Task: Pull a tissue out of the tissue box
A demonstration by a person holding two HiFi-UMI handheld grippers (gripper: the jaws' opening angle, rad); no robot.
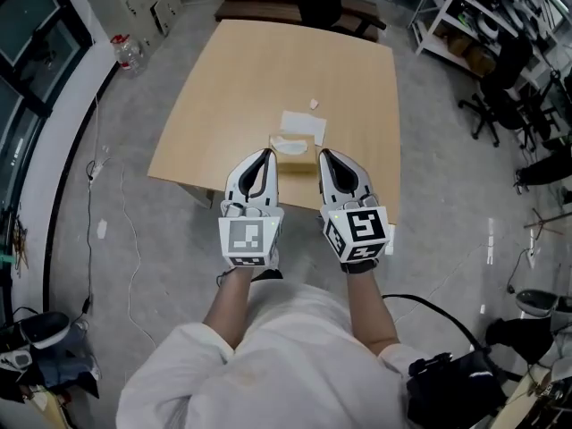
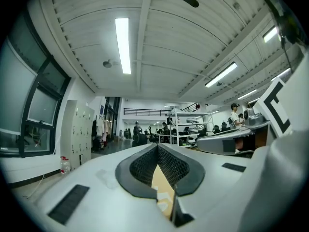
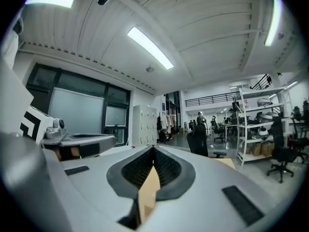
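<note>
Two pairs of tongs, and both were shut with nothing in them: my left tongs (image 1: 264,156) had their tips pressed together, and my right tongs (image 1: 325,156) did too. Each gripper view showed only a sliver of tan tabletop behind the closed pads.

From my head view the tissue box (image 1: 299,161) stood on the wooden table (image 1: 268,70) close to its near edge, with the left tongs at its 9 o'clock and the right at its 3 o'clock. A tissue (image 1: 288,141) stood up white from the top of the box. A loose white sheet (image 1: 304,125) lay just beyond at the box's 12 o'clock, and a small white scrap (image 1: 315,104) lay farther out toward 1 o'clock.

I judged that nothing had been pinched yet. Arriving with shut tips would likely push the tissue back into its slot or shove the box. The box looked light, so a pull with no tongs bracing it could lift the whole box or drag it off the near edge. Pinching only a thin corner might tear the tissue. I might also have taken the loose sheet by mistake.
</note>
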